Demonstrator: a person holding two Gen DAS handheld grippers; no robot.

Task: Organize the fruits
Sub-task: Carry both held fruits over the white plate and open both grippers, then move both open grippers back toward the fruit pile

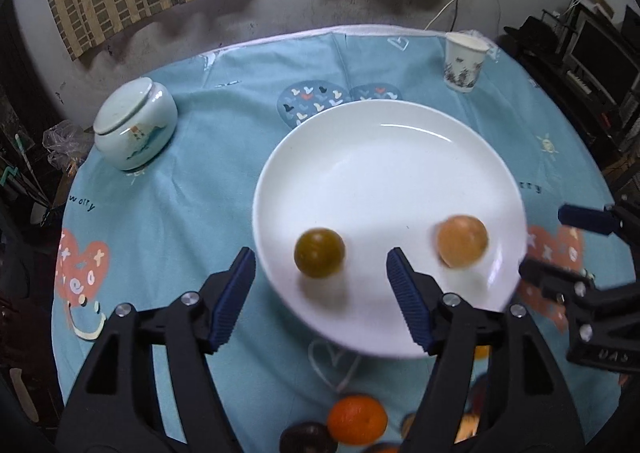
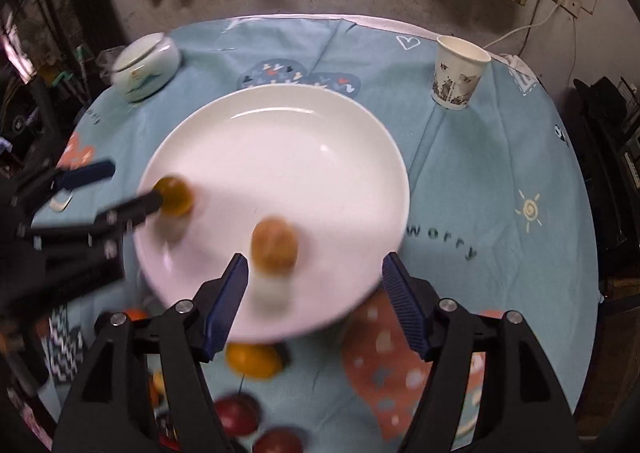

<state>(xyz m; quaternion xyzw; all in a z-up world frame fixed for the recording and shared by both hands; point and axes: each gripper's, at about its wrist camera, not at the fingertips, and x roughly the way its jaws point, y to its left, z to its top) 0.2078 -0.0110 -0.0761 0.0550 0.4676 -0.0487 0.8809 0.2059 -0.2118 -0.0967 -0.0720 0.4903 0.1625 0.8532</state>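
A white plate [image 1: 400,157] sits on the blue tablecloth; it also shows in the right wrist view [image 2: 288,141]. On it lie a dark green round fruit [image 1: 319,253] [image 2: 174,195] and a pale orange round fruit [image 1: 462,241] [image 2: 274,246]. My left gripper [image 1: 320,295] is open and empty, just in front of the green fruit. My right gripper [image 2: 314,299] is open and empty, just in front of the pale orange fruit, which is blurred. Loose fruits lie near the table's front: an orange [image 1: 357,420] [image 2: 253,361], dark red ones [image 2: 237,415].
A pale green lidded jar [image 1: 134,125] [image 2: 145,65] stands at the back left. A paper cup [image 1: 464,61] [image 2: 458,71] stands at the back right. The right gripper shows at the right edge of the left wrist view [image 1: 560,241]. Furniture surrounds the round table.
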